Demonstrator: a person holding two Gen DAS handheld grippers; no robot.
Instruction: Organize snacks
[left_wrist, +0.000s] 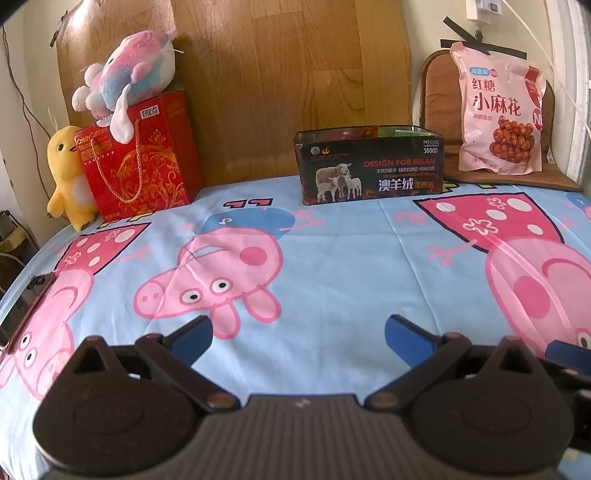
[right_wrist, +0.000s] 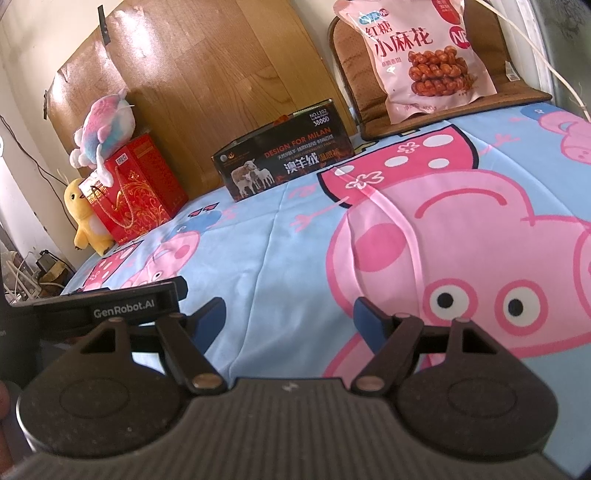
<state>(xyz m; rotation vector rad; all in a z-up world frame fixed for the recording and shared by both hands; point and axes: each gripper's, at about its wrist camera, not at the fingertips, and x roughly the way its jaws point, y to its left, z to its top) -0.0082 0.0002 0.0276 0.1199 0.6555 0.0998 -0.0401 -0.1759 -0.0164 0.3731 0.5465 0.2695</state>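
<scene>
You see a black box (left_wrist: 369, 166) with sheep on it at 12 o'clock, open on top, with snack packs poking out. At 2 o'clock a big pink snack bag (left_wrist: 500, 110) stands leaning on a brown chair.

"DESIGN FOR MILAN", "澳羊绒" and "NO.L102" are printed on the black box (left_wrist: 369, 166); "红糖 小麻花" is shown on the pink snack bag (left_wrist: 498, 110); "GenRobot.AI" is read on the left gripper's body (right_wrist: 125, 303) in the right wrist view
</scene>
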